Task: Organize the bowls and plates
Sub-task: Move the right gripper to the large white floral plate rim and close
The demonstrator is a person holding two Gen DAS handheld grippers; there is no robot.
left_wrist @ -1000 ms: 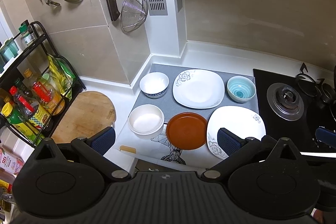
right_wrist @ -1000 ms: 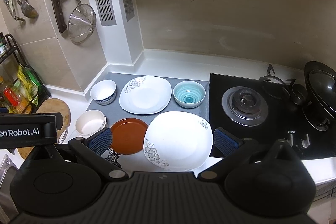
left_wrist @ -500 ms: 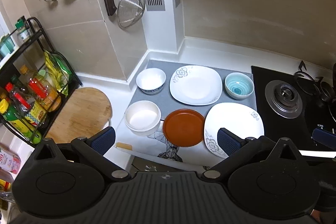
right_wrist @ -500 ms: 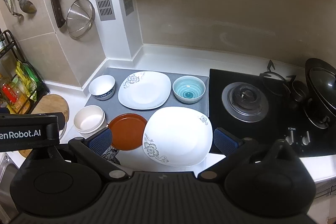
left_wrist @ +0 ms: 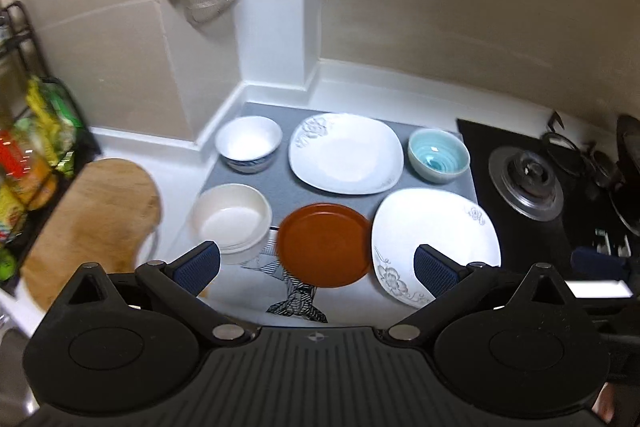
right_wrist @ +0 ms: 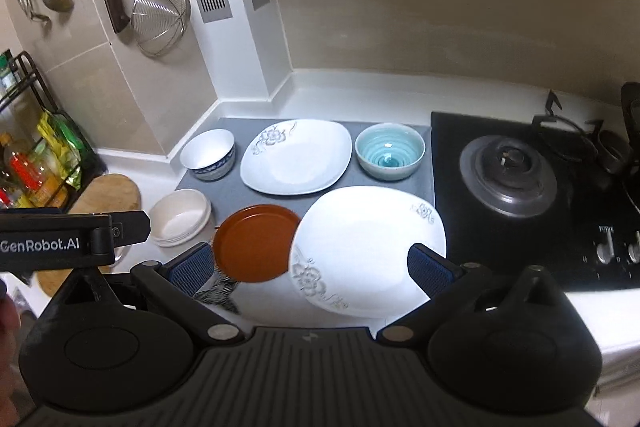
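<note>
On a grey mat [left_wrist: 280,187] lie two white square plates with flower prints, one at the back [left_wrist: 346,153] [right_wrist: 296,157] and one at the front right [left_wrist: 434,239] [right_wrist: 366,247]. A brown round plate [left_wrist: 324,245] [right_wrist: 254,243] lies front centre. A white bowl with blue rim [left_wrist: 249,143] [right_wrist: 208,155], a cream bowl [left_wrist: 232,217] [right_wrist: 181,217] and a teal bowl [left_wrist: 438,155] [right_wrist: 390,151] stand around them. My left gripper [left_wrist: 316,265] is open and empty above the brown plate. My right gripper [right_wrist: 310,265] is open and empty above the front plate.
A gas hob [right_wrist: 508,179] lies to the right with knobs [right_wrist: 608,247]. A wooden board [left_wrist: 92,223] and a bottle rack [left_wrist: 28,163] are on the left. A strainer [right_wrist: 160,15], knife and ladles hang on the wall.
Both grippers have moved forward and a little lower towards the dishes, which look larger now. The left view has swung right. No dish has moved.
</note>
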